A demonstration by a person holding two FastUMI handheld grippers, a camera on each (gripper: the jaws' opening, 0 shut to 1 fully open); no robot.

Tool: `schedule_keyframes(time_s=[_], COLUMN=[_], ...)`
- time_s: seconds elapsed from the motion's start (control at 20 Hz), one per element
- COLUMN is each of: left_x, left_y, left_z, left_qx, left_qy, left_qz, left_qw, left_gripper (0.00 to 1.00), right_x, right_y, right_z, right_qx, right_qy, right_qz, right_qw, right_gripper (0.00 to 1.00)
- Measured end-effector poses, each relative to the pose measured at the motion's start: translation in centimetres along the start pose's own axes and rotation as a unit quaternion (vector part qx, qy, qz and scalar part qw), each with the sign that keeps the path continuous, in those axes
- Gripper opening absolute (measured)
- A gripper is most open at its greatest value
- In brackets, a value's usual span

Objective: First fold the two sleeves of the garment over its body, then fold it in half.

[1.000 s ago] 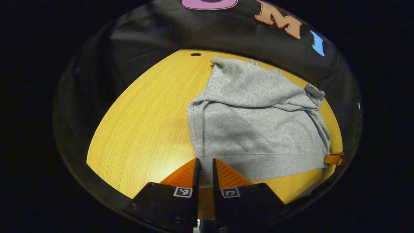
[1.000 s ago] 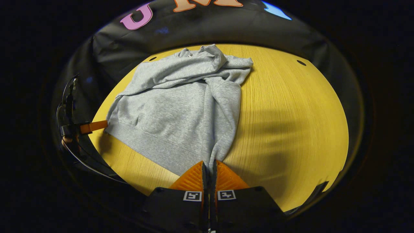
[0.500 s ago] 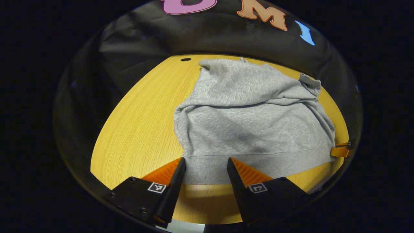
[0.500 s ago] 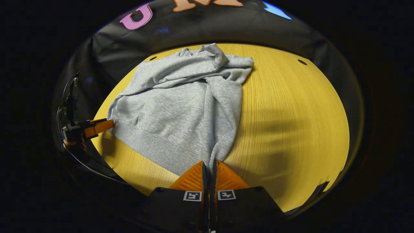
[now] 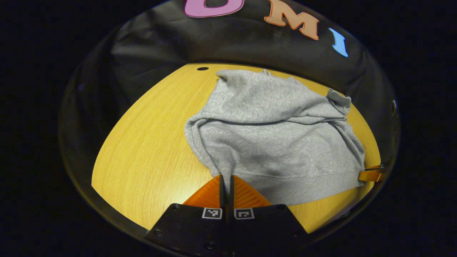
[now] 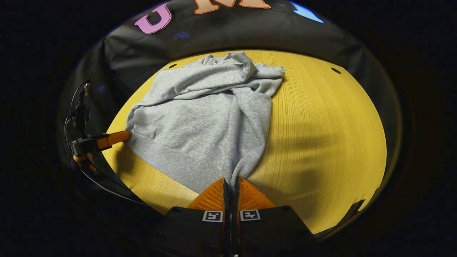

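Garment [image 5: 271,142]: soft, limp fleece on surface [image 5: 150,142]; best held by hem corners. Left gripper [image 5: 225,178], right gripper [image 6: 231,180]: fingers pinched closed on hem.

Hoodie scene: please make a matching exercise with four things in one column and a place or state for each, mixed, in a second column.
1. hoodie
2. left gripper
3. right gripper
4. table

a. shut on the hem's left corner
b. bears the hoodie
c. lies with both sleeves folded over its body
d. shut on the hem's right corner

Pairs: 1-c, 2-a, 3-d, 4-b
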State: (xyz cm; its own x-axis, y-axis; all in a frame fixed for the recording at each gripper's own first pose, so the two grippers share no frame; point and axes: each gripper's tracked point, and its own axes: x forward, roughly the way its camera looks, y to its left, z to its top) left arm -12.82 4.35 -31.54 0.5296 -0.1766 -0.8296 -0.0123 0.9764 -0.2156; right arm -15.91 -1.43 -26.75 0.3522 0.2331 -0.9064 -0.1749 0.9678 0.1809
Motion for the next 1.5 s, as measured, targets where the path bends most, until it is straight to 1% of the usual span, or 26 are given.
schedule_keyframes(time_s=[0.1,0.25,0.3,0.35,0.45,0.6,0.65,0.7,0.75,0.8,0.85,1.0,1.15,1.4,1.5], left_x=[-0.8,-1.5,-1.6,-1.8,-2.4,-3.5,-3.9,-4.2,-4.3,-4.5,-4.6,-5.1,-4.8,-3.6,-2.0], left_y=[0.0,-0.5,-0.8,-1.1,-1.3,-2.2,-2.4,-2.6,-2.7,-3.0,-3.2,-3.3,-3.4,-3.5,-3.3], left_z=[-0.4,-0.9,-0.9,-0.6,0.7,3.2,4.4,5.6,6.7,7.7,8.7,11.0,12.9,17.7,19.1], left_qx=[-0.02,-0.023,-0.023,-0.027,-0.04,-0.067,-0.073,-0.076,-0.08,-0.082,-0.083,-0.088,-0.096,-0.098,-0.102], left_qy=[0.013,0.026,0.031,0.032,0.025,0.005,-0.005,-0.012,-0.021,-0.03,-0.037,-0.054,-0.056,-0.072,-0.058], left_qz=[-0.011,-0.02,-0.022,-0.024,-0.031,-0.047,-0.053,-0.058,-0.062,-0.067,-0.072,-0.08,-0.085,-0.093,-0.086], left_qw=[1.0,0.999,0.999,0.999,0.998,0.997,0.996,0.995,0.995,0.994,0.993,0.991,0.99,0.988,0.989], left_gripper=[0.0,0.0,0.0,0.0,0.0,0.0,0.0,0.0,0.0,0.0,0.0,0.0,0.0,0.0,0.0], right_x=[-0.4,-0.5,-0.6,-0.8,-1.6,-3.2,-3.7,-4.0,-4.5,-4.8,-5.0,-6.4,-6.3,-6.2,-5.1], right_y=[-0.1,-0.5,-0.7,-0.7,-0.3,0.1,0.0,0.0,0.0,0.1,0.0,-0.2,-0.7,-1.5,-2.1], right_z=[0.2,0.5,0.6,0.8,1.7,4.3,5.3,6.4,7.4,8.6,9.5,12.3,15.1,19.7,21.6], right_qx=[0.0,0.0,0.0,0.003,0.028,0.075,0.084,0.091,0.097,0.104,0.111,0.135,0.147,0.171,0.192], right_qy=[-0.003,0.002,0.004,0.004,-0.005,-0.034,-0.045,-0.053,-0.062,-0.071,-0.078,-0.102,-0.125,-0.147,-0.148], right_qz=[0.002,0.002,0.001,0.003,0.016,0.037,0.044,0.05,0.054,0.06,0.066,0.081,0.089,0.105,0.109], right_qw=[1.0,1.0,1.0,1.0,0.999,0.996,0.994,0.993,0.992,0.99,0.989,0.982,0.977,0.969,0.964], right_gripper=[0.04,0.03,0.0,0.03,0.03,0.04,0.0,0.0,0.03,0.0,0.04,0.03,0.04,0.04,0.04])
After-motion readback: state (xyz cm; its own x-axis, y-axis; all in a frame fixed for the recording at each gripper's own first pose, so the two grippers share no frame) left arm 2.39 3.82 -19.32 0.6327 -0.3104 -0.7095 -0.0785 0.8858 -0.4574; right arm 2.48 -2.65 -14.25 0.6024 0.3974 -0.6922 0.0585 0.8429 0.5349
